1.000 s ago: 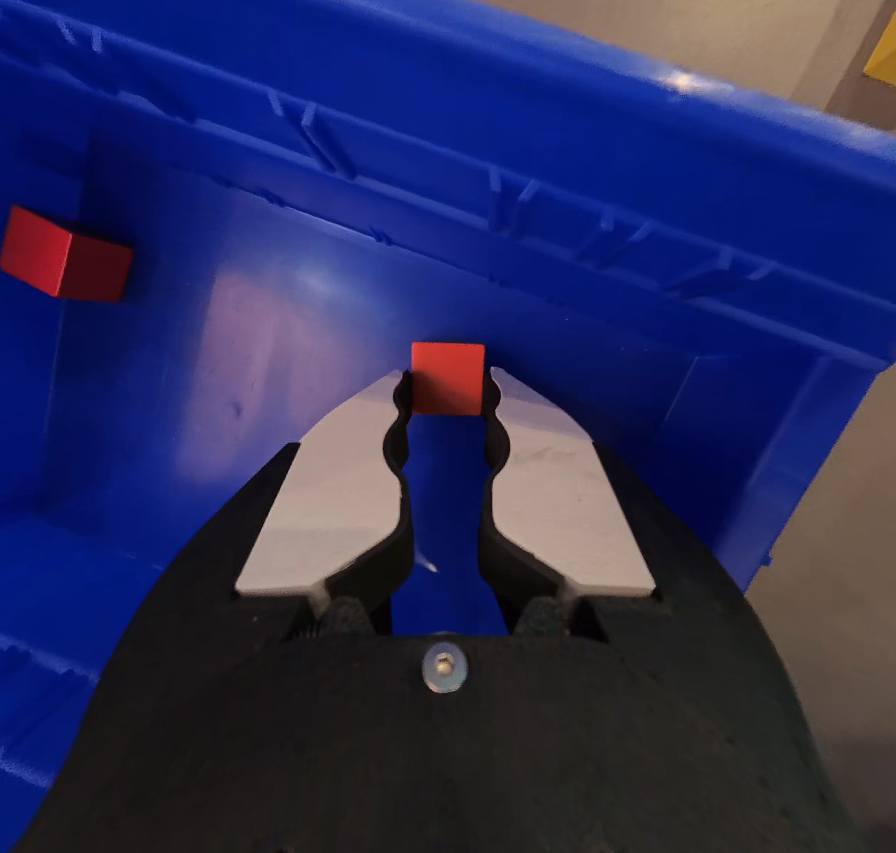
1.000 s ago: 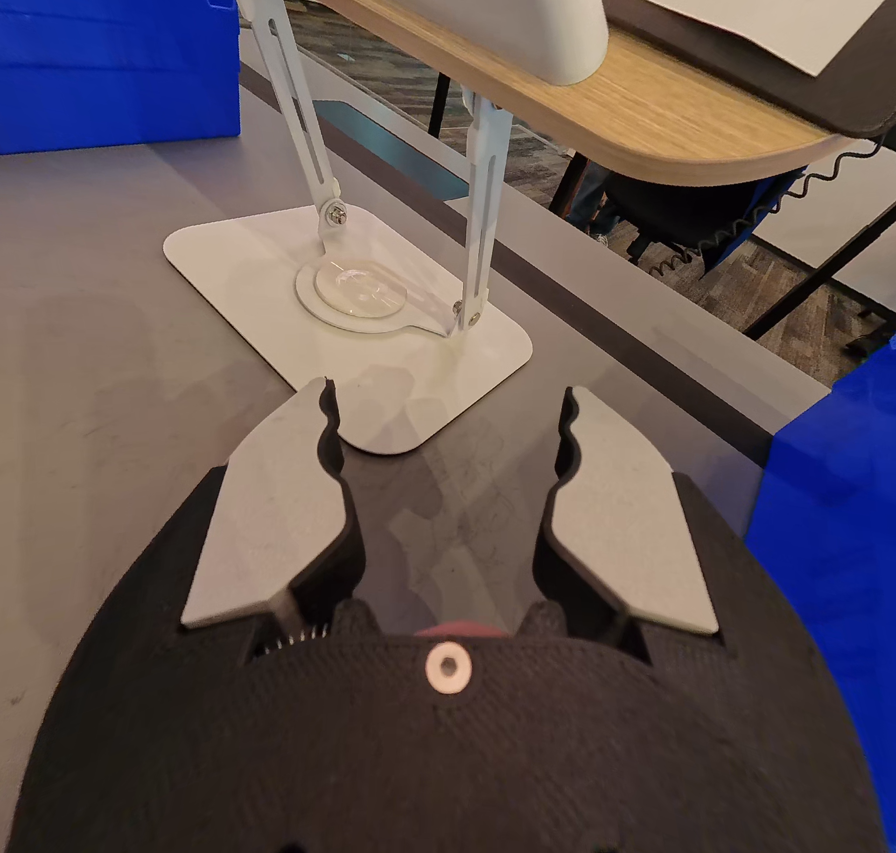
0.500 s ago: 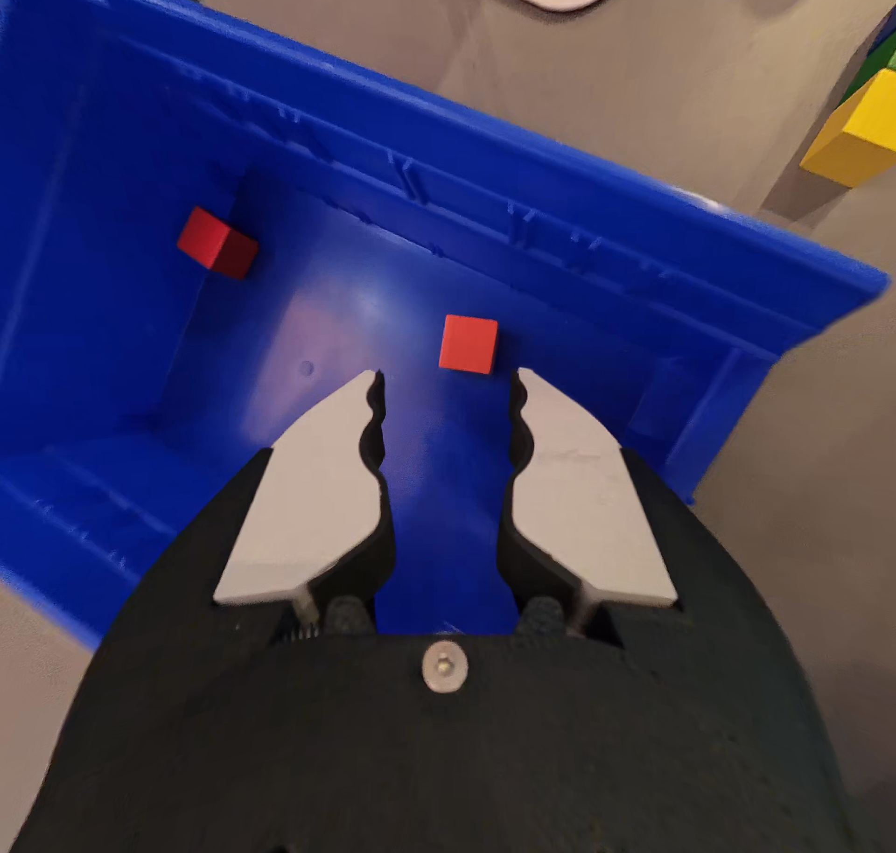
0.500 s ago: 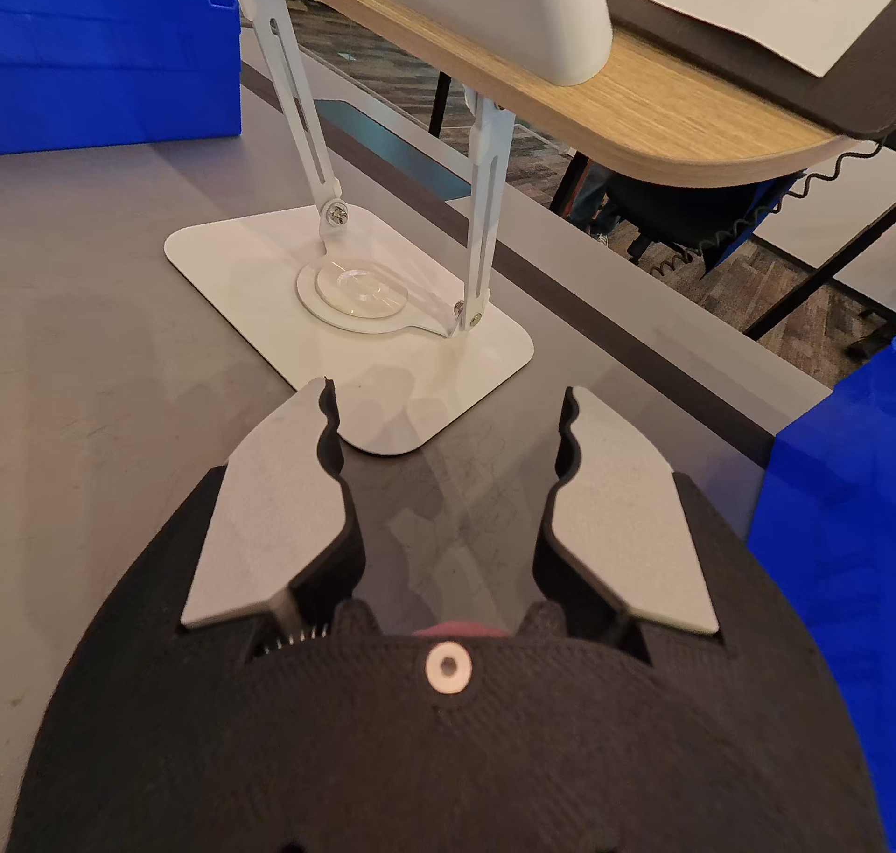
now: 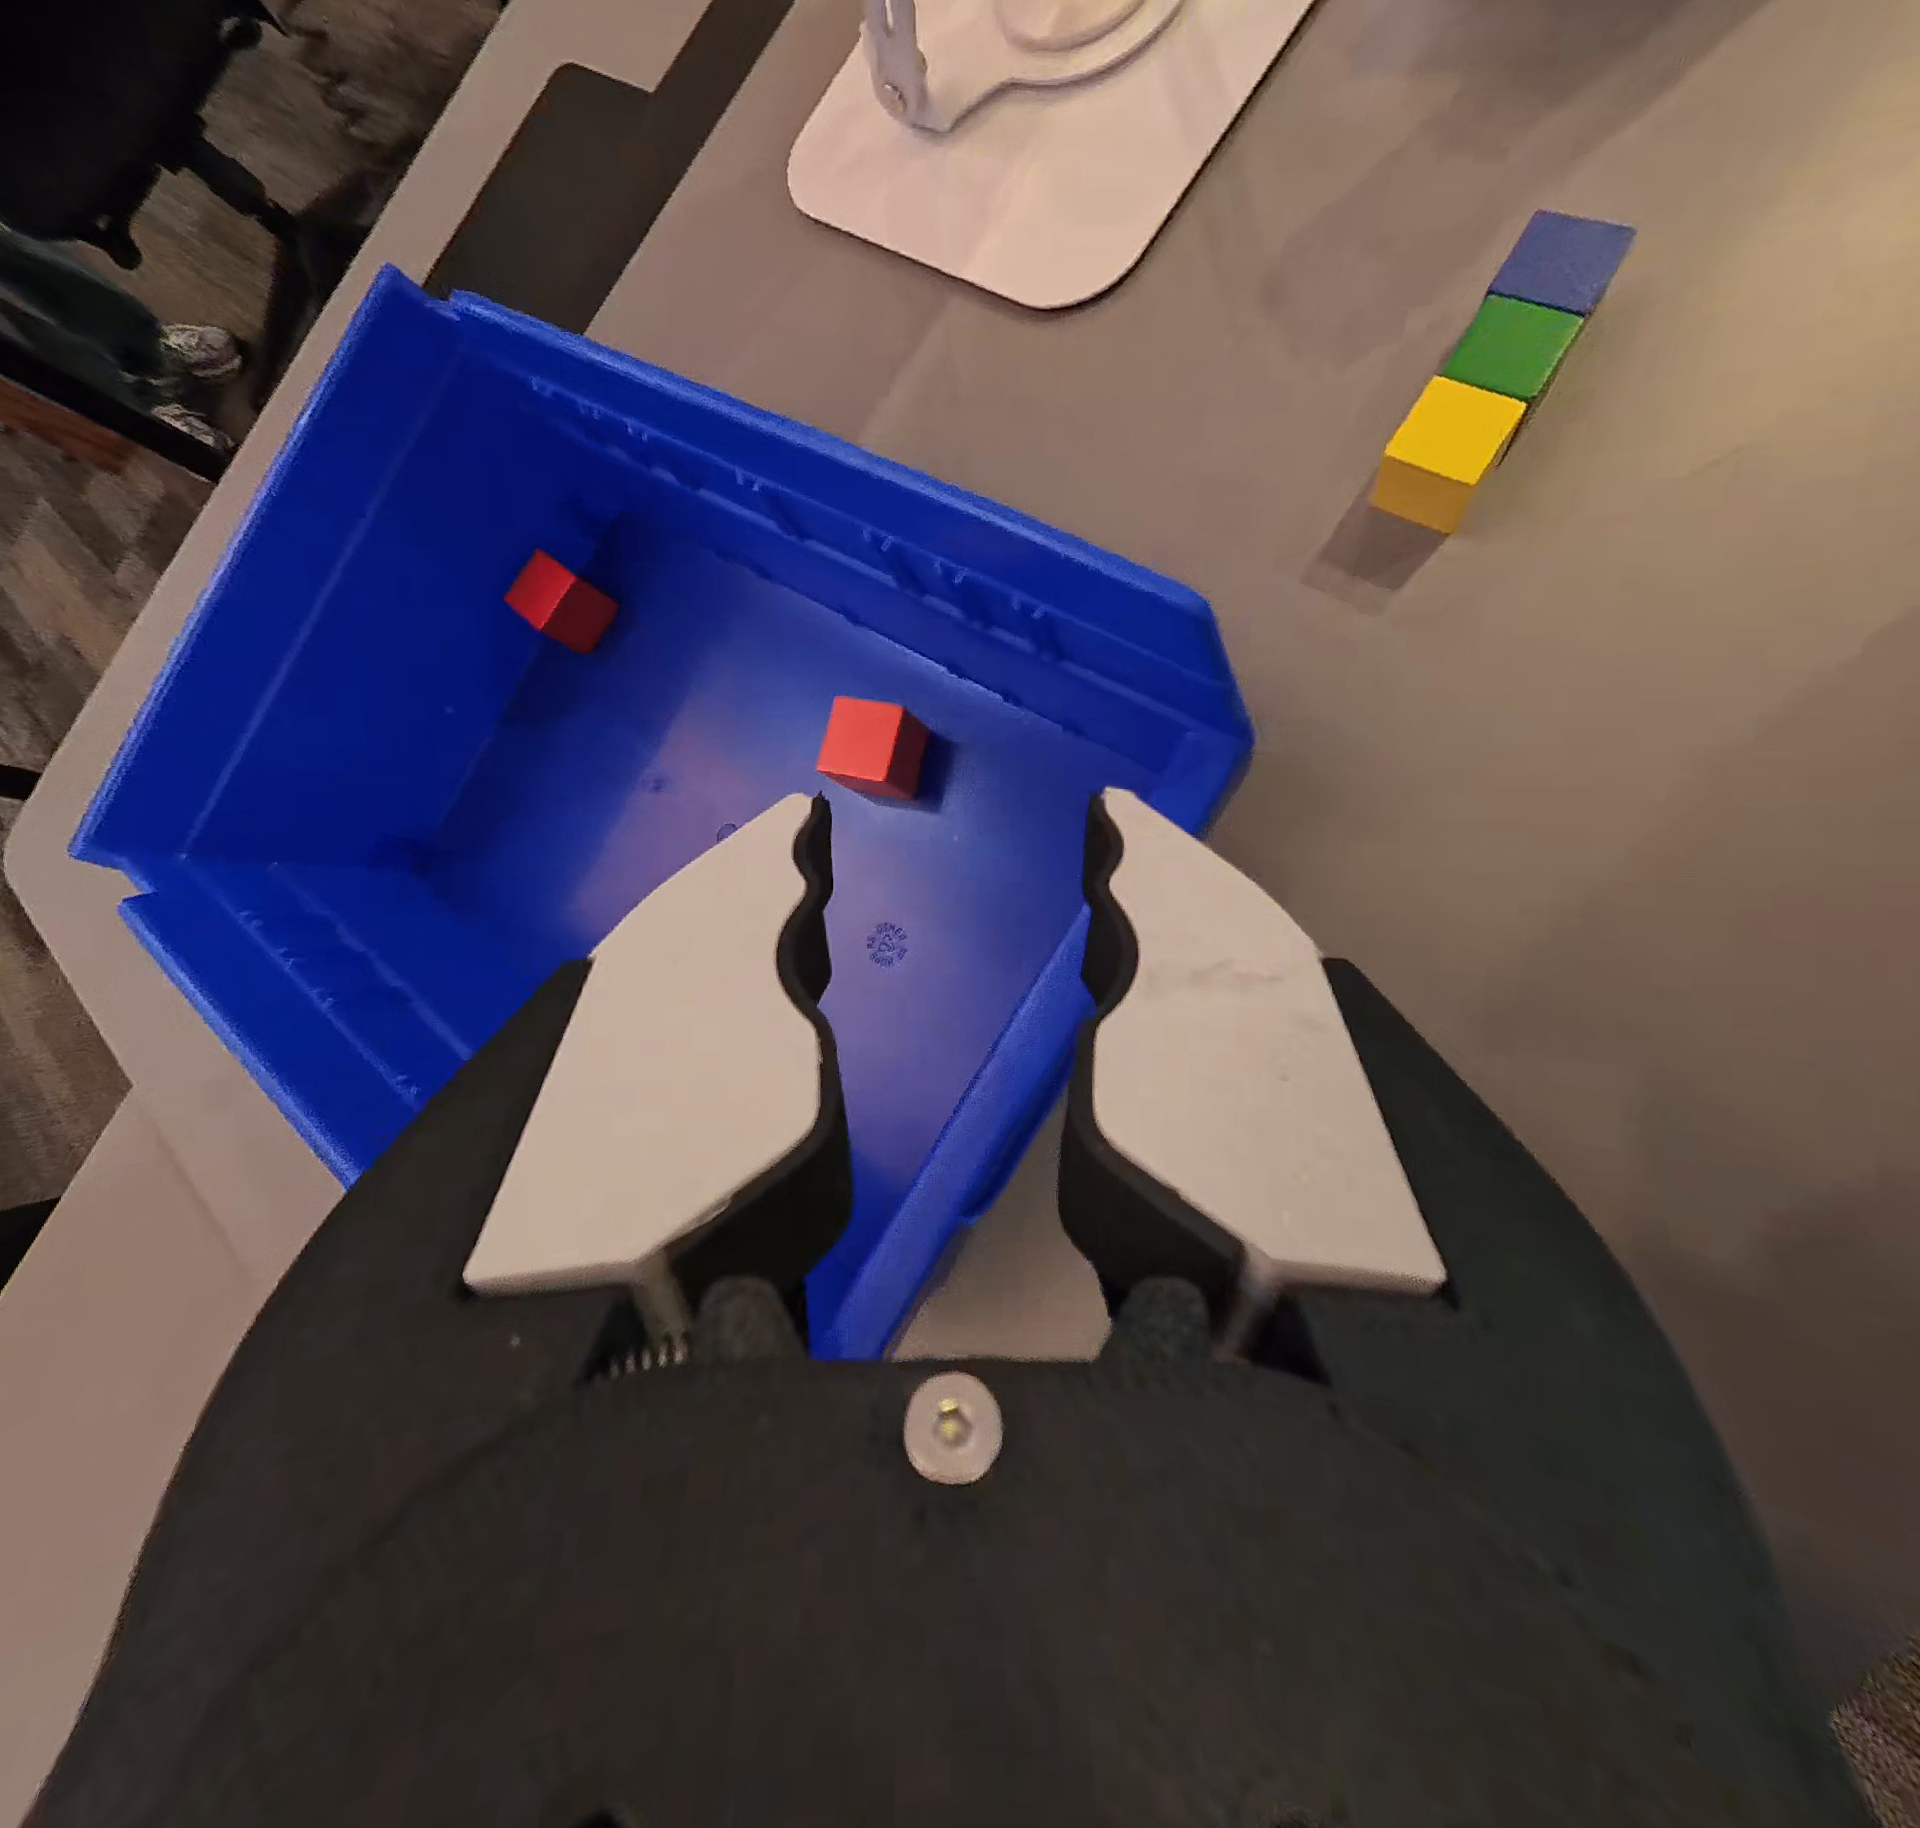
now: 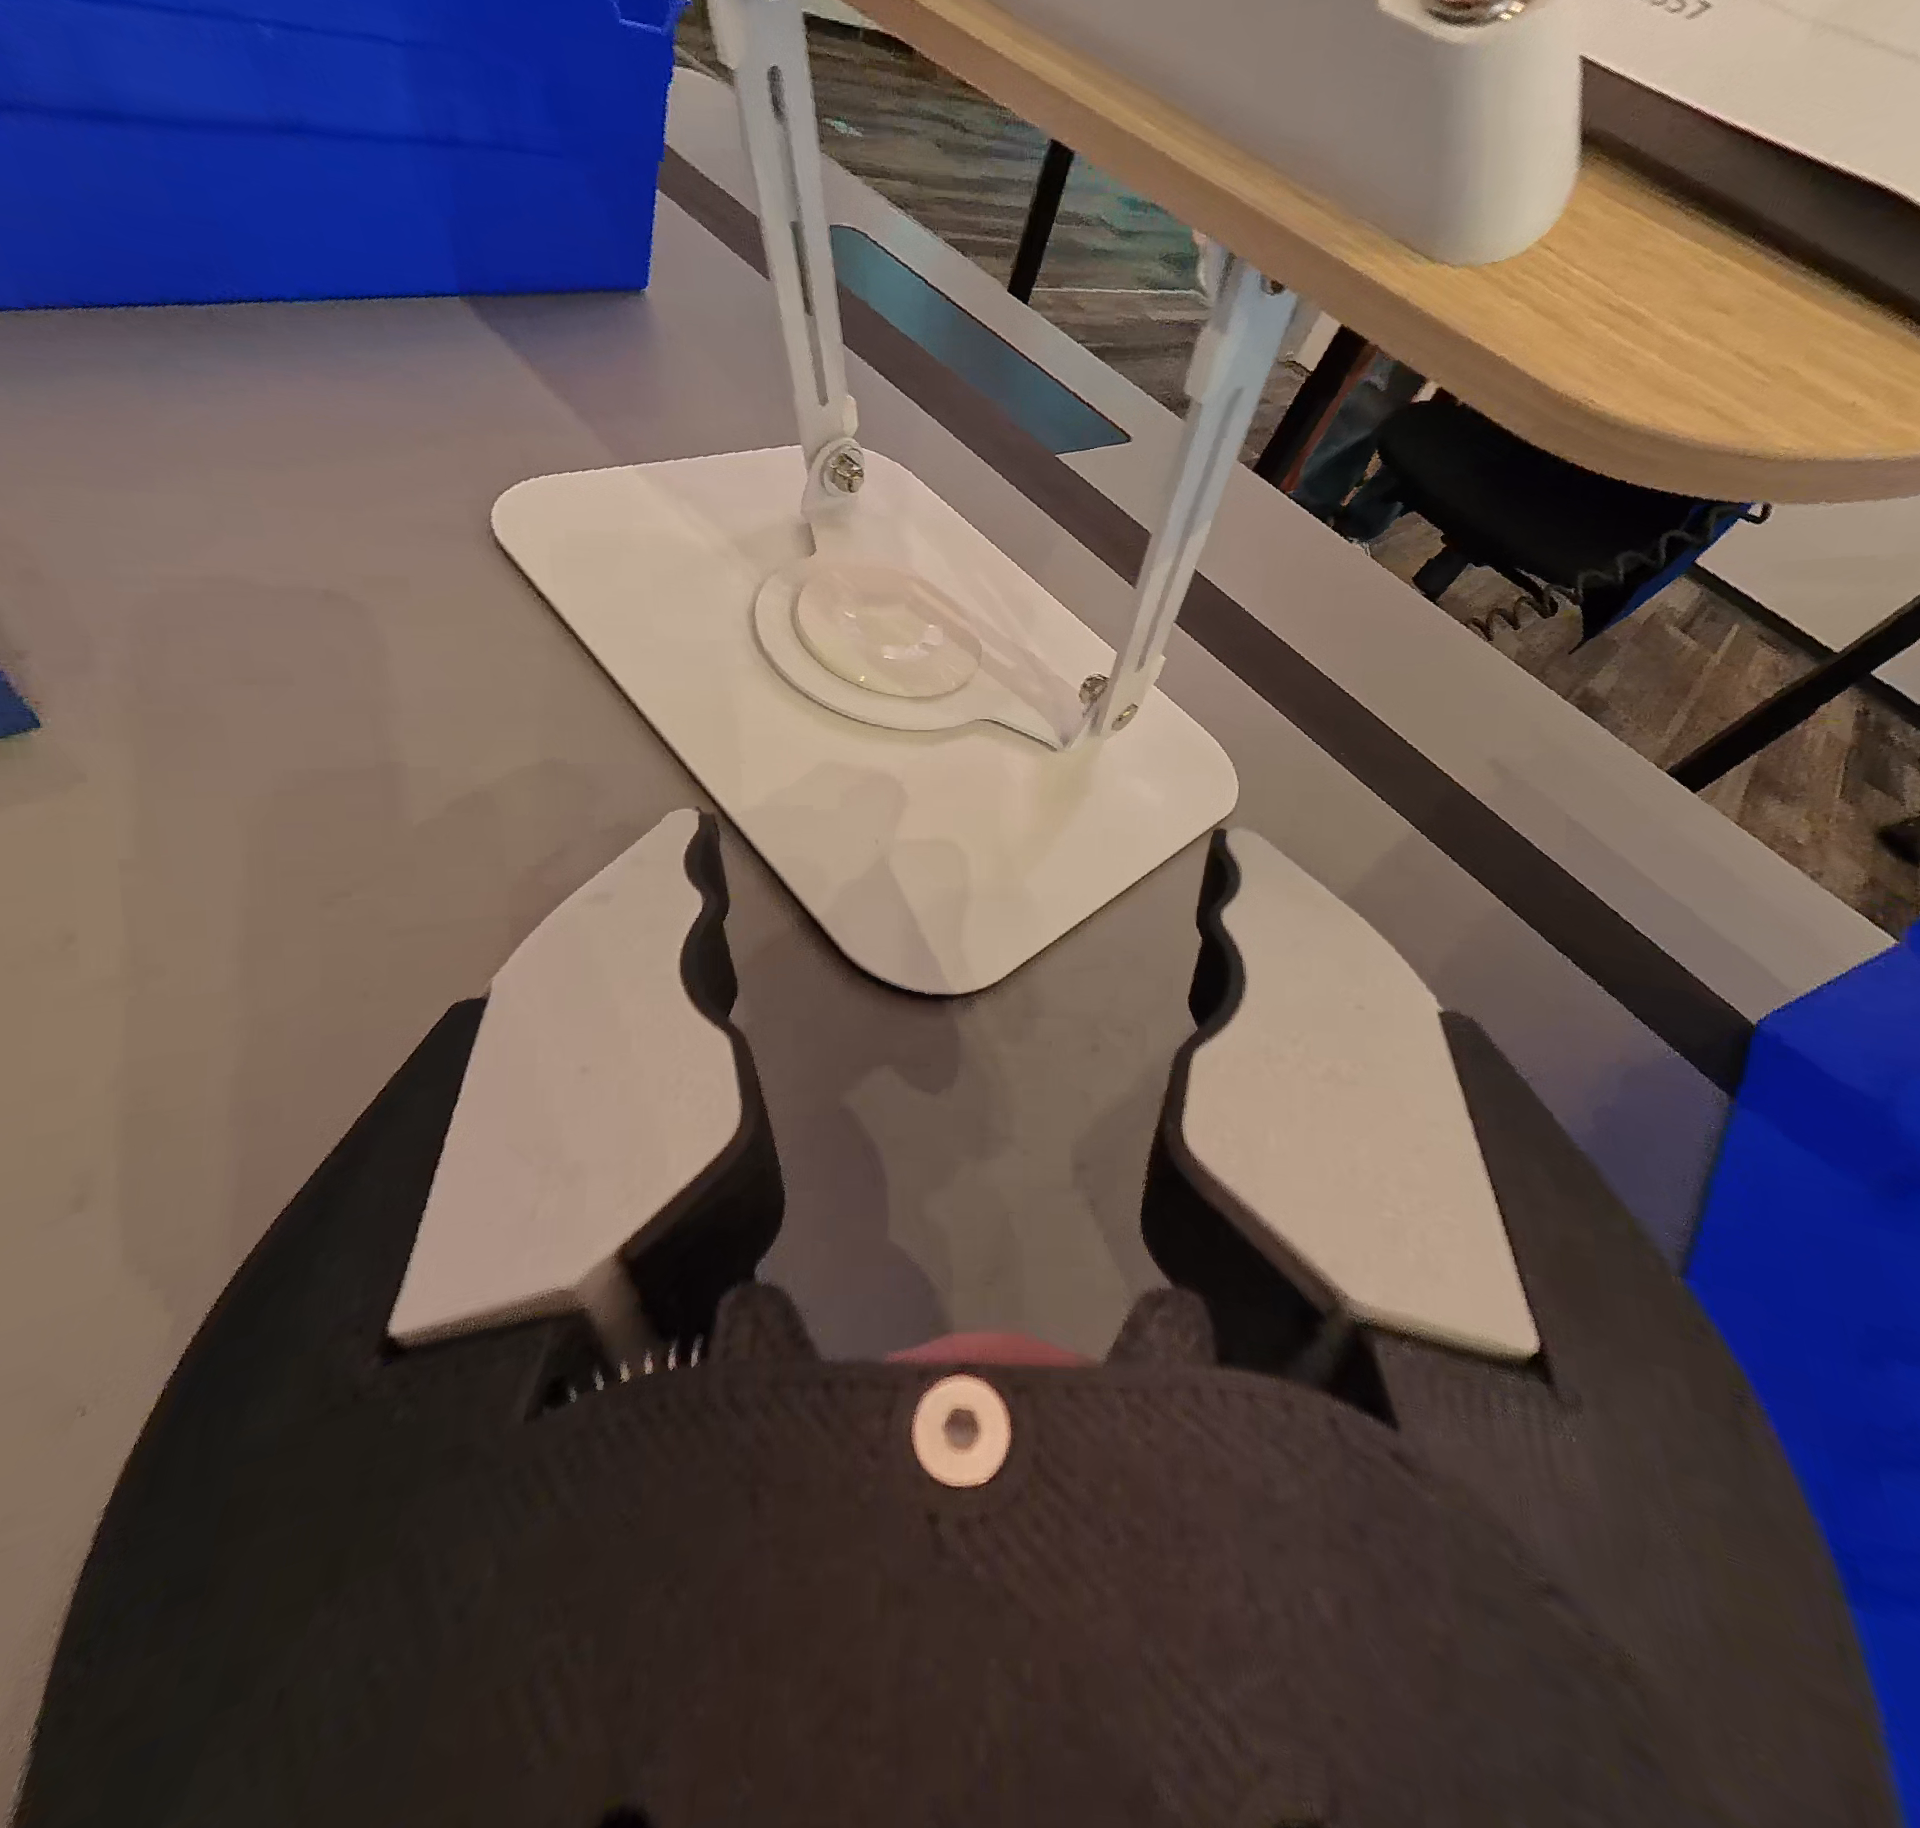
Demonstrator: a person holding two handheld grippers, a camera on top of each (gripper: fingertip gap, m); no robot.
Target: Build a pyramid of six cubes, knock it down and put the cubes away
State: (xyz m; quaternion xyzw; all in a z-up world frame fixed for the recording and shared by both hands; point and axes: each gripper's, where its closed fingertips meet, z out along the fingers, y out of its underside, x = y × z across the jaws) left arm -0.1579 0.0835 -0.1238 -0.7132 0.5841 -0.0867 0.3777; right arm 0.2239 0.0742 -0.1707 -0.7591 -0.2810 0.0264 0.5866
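In the left wrist view a blue bin (image 5: 343, 531) lies on the grey table with two red cubes inside: one (image 5: 871, 745) near the middle of its floor, one (image 5: 559, 599) by the far corner. My left gripper (image 5: 956, 812) is open and empty, raised above the bin's near end. A yellow cube (image 5: 1449, 448), a green cube (image 5: 1515, 344) and a blue cube (image 5: 1564, 261) stand in a touching row on the table to the right. My right gripper (image 6: 956, 843) is open and empty over bare table.
A white stand base (image 5: 1049, 126) sits at the table's far side; in the right wrist view (image 6: 862, 698) its two thin legs carry a wooden board overhead. The blue bin (image 6: 312, 116) shows far left, another blue bin edge (image 6: 1829, 1207) at right. The tips of one gripper are about 40 centimetres away from the tips of the other.
My left gripper let go of the red cube, which now lies on the bin floor, then opened wider and rose away from the bin. The right gripper shifted only slightly.
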